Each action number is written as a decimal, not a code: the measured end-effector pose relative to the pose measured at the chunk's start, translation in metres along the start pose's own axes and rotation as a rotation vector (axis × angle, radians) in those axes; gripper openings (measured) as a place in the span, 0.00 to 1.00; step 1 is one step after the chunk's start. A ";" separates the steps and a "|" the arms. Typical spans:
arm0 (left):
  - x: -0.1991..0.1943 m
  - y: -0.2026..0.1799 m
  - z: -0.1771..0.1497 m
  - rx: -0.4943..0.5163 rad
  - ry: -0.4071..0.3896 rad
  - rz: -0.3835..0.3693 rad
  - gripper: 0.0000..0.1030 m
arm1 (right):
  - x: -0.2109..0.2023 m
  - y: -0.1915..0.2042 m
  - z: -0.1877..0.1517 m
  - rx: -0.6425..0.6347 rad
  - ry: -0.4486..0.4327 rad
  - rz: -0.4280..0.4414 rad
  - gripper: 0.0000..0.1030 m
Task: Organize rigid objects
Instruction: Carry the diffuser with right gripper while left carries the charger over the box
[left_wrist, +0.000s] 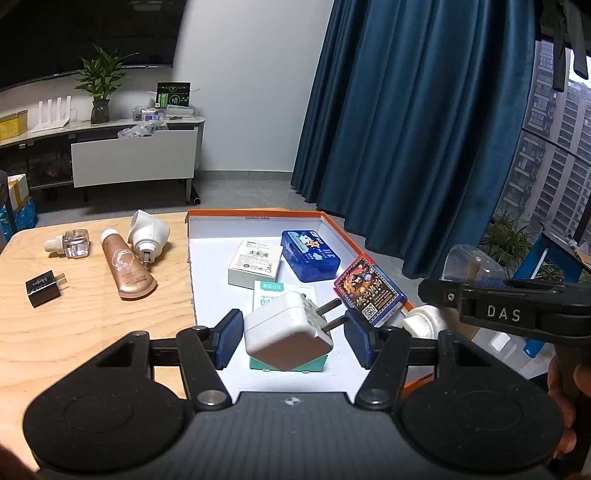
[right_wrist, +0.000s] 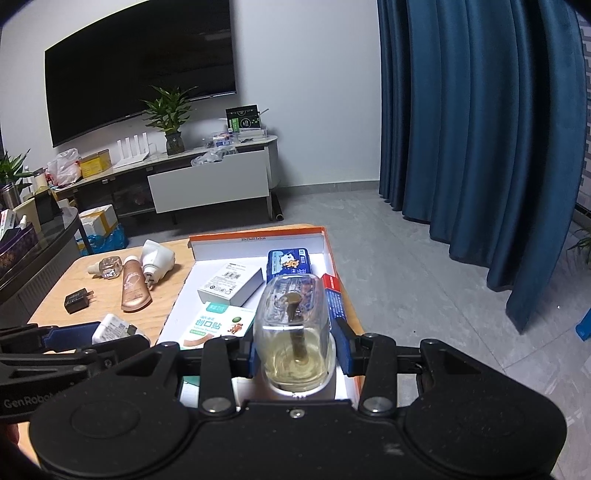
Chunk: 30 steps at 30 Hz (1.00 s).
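Your left gripper (left_wrist: 291, 332) clamps white charger (left_wrist: 286, 334); right gripper (right_wrist: 295, 349) clamps glass refill bottle (right_wrist: 293, 328), both over tray (left_wrist: 255, 216). Four items wait left on table (left_wrist: 92, 325).

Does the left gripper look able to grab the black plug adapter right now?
Probably not yet: the left gripper is shut on a white charger, so it is occupied. The way across the table to the black plug adapter looks open.

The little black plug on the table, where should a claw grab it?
Grab the black plug by its boxy body, on the two flat long sides, coming down from above. It lies flat on the wooden table with clear space around it; its prongs are too thin to hold well.
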<state>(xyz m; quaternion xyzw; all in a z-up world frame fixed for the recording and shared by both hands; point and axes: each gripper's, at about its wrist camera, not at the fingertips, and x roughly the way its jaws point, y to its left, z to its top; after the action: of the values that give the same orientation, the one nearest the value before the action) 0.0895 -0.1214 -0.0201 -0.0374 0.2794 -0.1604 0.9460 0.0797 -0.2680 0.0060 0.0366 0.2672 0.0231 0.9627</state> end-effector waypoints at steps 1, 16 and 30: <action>0.000 0.000 0.000 -0.003 -0.002 0.003 0.59 | -0.001 0.000 0.000 -0.002 -0.002 0.001 0.47; -0.010 -0.002 0.001 -0.004 -0.033 0.026 0.59 | -0.002 -0.001 -0.001 -0.011 -0.003 0.003 0.47; -0.010 -0.003 0.001 -0.004 -0.030 0.034 0.59 | -0.001 -0.001 -0.001 -0.007 0.000 -0.003 0.47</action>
<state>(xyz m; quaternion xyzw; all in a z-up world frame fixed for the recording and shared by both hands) 0.0814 -0.1211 -0.0143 -0.0371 0.2661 -0.1432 0.9525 0.0784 -0.2687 0.0054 0.0327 0.2673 0.0225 0.9628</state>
